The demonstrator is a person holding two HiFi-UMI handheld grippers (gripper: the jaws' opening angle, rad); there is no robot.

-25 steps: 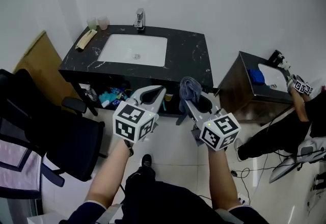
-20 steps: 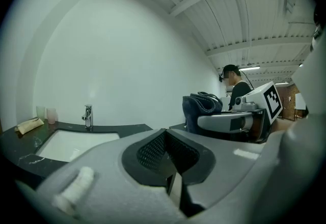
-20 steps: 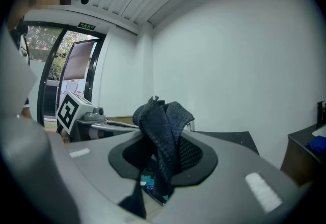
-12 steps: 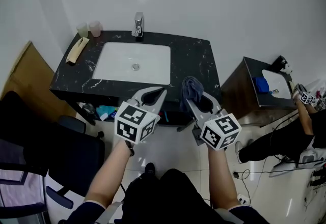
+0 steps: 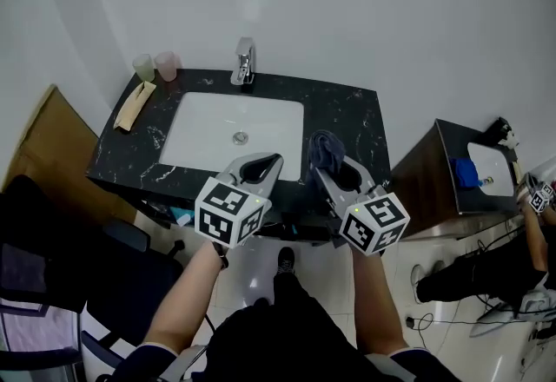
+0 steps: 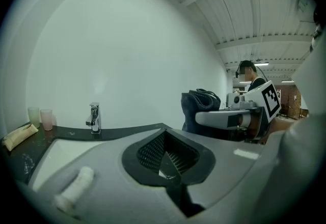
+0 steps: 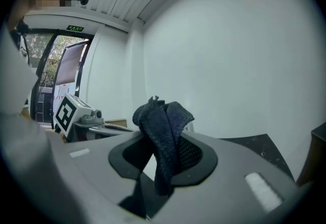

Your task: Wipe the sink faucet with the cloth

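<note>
**Head view.** Your left gripper: jaws together, nothing between them, over the front edge of the black countertop. Your right gripper: just beside the left, jaws partway apart and clamped on the dark blue cloth, which bunches up above the tips. Faucet: chrome, upright at the back of the counter behind the white sink, well apart from both grippers. Two cups: at the back left corner. A tan item lies near them, possibly a folded pouch; too small to tell.

**Left gripper view.** Your left gripper: jaws shut against each other, holding nothing. Faucet: ahead and to the left, untouched. Cloth: at the right, standing up out of the right gripper.

**Right gripper view.** Your right gripper: the ribbed pads press on the cloth, whose folded mass rises between and above them. Left gripper: at the left, alongside.
</note>
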